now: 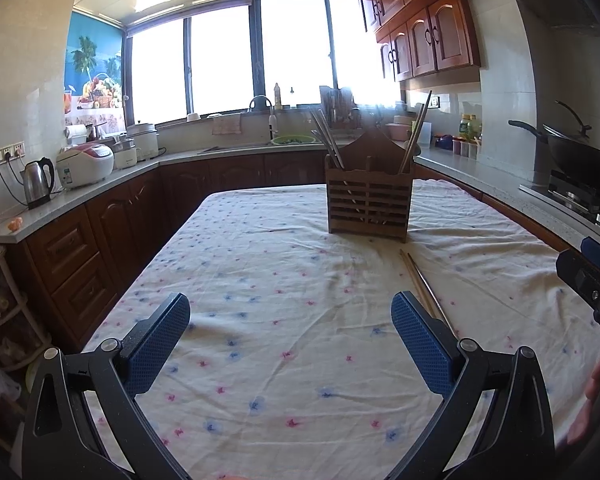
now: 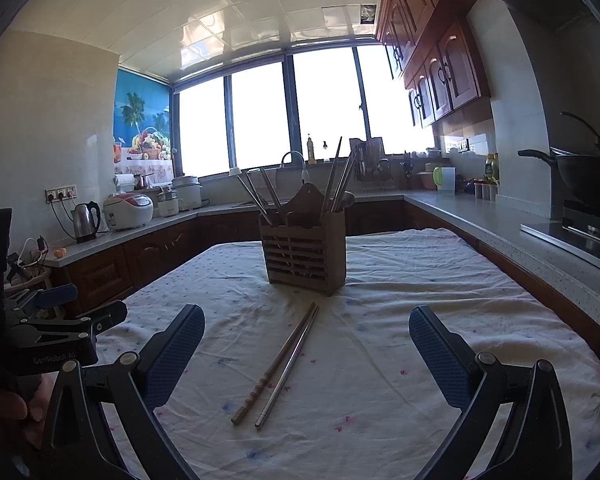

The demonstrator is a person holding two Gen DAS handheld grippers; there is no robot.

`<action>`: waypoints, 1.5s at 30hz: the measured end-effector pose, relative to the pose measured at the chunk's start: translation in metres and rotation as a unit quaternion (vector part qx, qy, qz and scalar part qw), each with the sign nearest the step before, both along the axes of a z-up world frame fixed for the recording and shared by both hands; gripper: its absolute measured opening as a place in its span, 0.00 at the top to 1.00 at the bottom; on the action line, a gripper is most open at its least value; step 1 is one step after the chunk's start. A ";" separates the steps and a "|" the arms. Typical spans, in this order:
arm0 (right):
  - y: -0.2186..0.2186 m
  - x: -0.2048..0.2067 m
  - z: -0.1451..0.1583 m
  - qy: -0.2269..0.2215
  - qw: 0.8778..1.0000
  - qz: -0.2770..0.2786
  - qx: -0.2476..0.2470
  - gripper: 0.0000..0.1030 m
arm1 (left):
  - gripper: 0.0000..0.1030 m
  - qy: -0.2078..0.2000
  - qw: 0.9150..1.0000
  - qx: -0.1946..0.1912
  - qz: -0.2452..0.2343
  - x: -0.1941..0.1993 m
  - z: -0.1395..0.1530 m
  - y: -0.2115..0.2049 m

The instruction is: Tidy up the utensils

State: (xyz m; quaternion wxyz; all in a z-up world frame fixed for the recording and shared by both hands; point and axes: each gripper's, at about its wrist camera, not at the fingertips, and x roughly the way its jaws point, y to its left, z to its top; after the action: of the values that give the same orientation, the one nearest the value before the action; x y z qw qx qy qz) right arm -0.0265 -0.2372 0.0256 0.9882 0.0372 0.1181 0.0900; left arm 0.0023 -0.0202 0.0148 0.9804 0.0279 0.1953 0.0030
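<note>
Both tools hang above the table and neither carries anything. The left gripper (image 1: 290,328) has its blue-padded fingers (image 1: 162,344) spread wide, released, with only bare flowered tablecloth (image 1: 260,264) between them. The right gripper (image 2: 306,354) is released as well, jaws wide apart, and between them on the cloth lie the two loose pieces: a brown wooden chopstick with a ridged near end (image 2: 278,364) and a silver metal chopstick (image 2: 290,366). They lie just beside each other, nearly parallel, near ends toward the camera, far ends pointing at the holder.

That holder, a slatted brown wooden utensil caddy with a peaked back (image 2: 304,256), stands upright farther along the table, beyond the pair's far tips. It is already stocked: several metal and wooden sticks lean out of its left and right compartments, tips fanning outward because the pockets are roomy. So most of the sorting looks done, and this pair on the cloth is what I judge to be left.

The right tool sits squarely over the pair, which suggests it is lined up to take them; the left waits off to the left, well apart from them. In the left wrist view the pair shows just past the right finger. The sticks are thin and flat on soft cloth, so a pinch could snag fabric or roll one away. Which compartment each belongs in I cannot tell.
</note>
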 end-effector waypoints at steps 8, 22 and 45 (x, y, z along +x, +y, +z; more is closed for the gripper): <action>0.000 0.000 0.000 -0.001 1.000 0.001 0.000 0.00 | 0.00 -0.001 1.000 -0.003 -0.002 0.000 0.000 0.000; 0.003 0.000 0.005 -0.002 1.000 0.006 0.005 0.00 | 0.00 0.001 1.000 -0.001 -0.006 0.001 0.000 -0.002; 0.004 0.000 0.005 0.000 1.000 0.006 0.006 0.00 | 0.00 0.005 1.000 -0.001 -0.015 0.005 0.002 -0.003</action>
State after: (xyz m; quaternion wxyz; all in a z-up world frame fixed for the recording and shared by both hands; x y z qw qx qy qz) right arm -0.0263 -0.2333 0.0310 0.9874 0.0426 0.1179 0.0965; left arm 0.0077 -0.0232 0.0164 0.9793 0.0301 0.1998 -0.0122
